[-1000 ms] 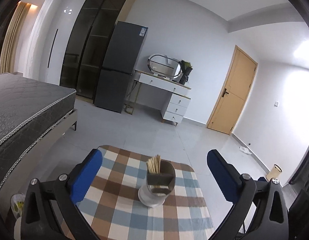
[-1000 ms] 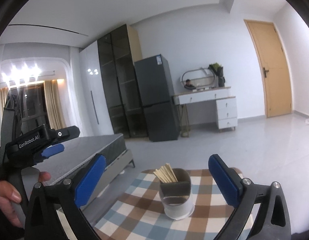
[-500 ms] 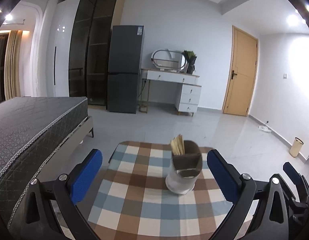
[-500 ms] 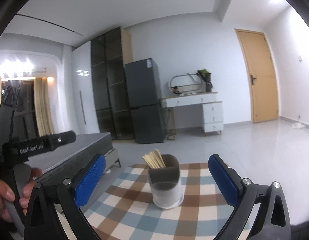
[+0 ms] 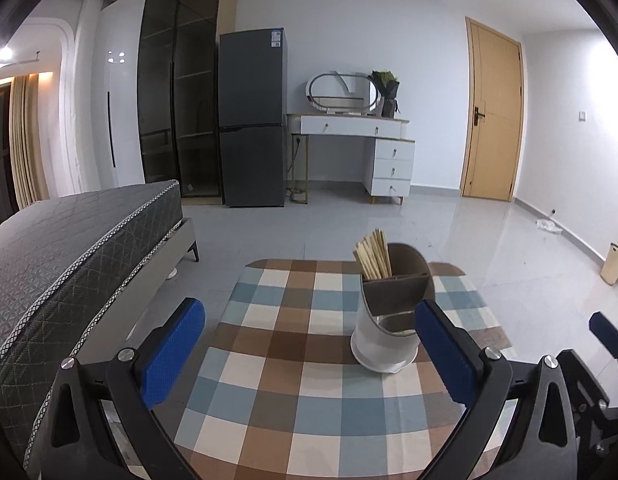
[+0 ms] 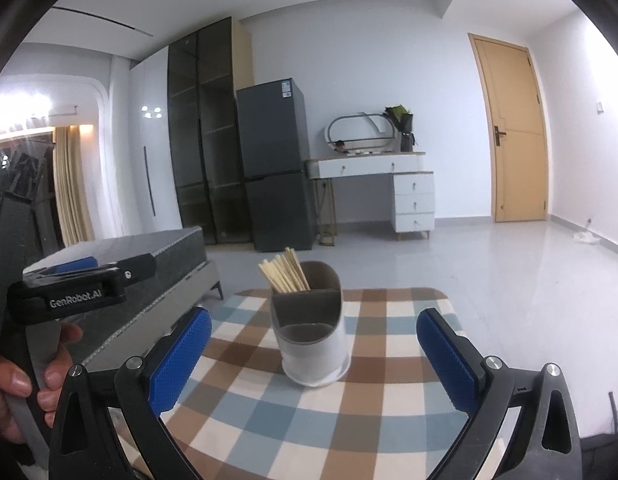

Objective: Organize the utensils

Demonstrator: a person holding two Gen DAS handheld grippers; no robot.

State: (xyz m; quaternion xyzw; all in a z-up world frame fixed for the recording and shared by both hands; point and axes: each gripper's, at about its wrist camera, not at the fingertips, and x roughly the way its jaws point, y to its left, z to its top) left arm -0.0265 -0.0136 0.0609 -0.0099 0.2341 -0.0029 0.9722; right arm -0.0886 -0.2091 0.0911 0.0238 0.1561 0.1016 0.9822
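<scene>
A white and brown utensil holder [image 5: 389, 312] stands on a checked tablecloth [image 5: 293, 360]. Several wooden chopsticks [image 5: 373, 254] stick up from its back compartment; the front compartment looks empty. It also shows in the right wrist view [image 6: 312, 332] with the chopsticks [image 6: 285, 271]. My left gripper [image 5: 309, 356] is open and empty, above the table's near side, with the holder just inside its right finger. My right gripper [image 6: 315, 360] is open and empty, with the holder centred between its fingers, a little beyond them.
The small table [image 6: 405, 424] stands beside a grey bed [image 5: 69, 248] on the left. A hand holds the left gripper's body [image 6: 65, 300] at the left of the right wrist view. A fridge [image 5: 253, 120], dresser [image 5: 369, 148] and door [image 5: 493, 116] stand far back.
Both views have levelled and moved closer over the table. The holder has shifted right in the left view and towards the centre in the right view. Both grippers stay open.
</scene>
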